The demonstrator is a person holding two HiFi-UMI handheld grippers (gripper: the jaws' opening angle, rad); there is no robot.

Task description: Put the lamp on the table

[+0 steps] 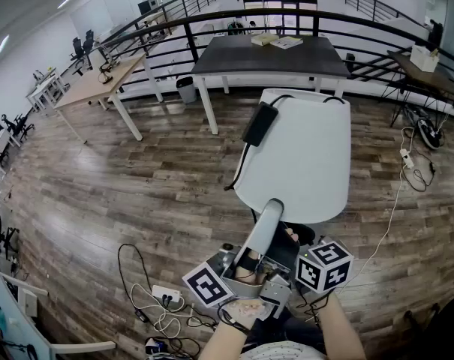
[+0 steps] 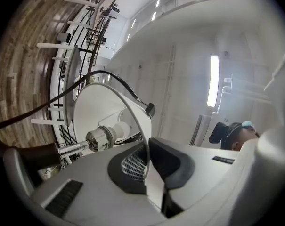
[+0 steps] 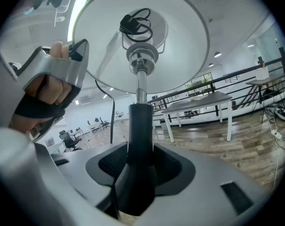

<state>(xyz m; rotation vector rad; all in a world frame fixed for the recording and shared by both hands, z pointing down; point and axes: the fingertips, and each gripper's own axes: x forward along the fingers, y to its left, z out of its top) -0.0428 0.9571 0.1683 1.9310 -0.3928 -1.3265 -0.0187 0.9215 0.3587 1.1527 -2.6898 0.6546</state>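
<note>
The lamp has a wide white shade (image 1: 305,156) and fills the space in front of me, with its black power adapter (image 1: 259,124) lying on the shade's top. My right gripper (image 3: 140,166) is shut on the lamp's black stem (image 3: 140,126), under the socket and coiled cord (image 3: 135,22). The thin rim of the shade (image 2: 128,102) is pinched in my left gripper (image 2: 146,159), which is shut on it; the bulb socket (image 2: 101,138) shows beyond. In the head view the left gripper (image 1: 274,207) reaches up to the shade's near edge. The dark table (image 1: 268,55) stands ahead, past the lamp.
Books (image 1: 278,41) lie on the dark table's far end. A wooden desk (image 1: 99,81) stands to the left, a waste bin (image 1: 186,88) beside the table leg. A black railing (image 1: 211,21) runs behind. Cables and a power strip (image 1: 165,295) lie on the wood floor.
</note>
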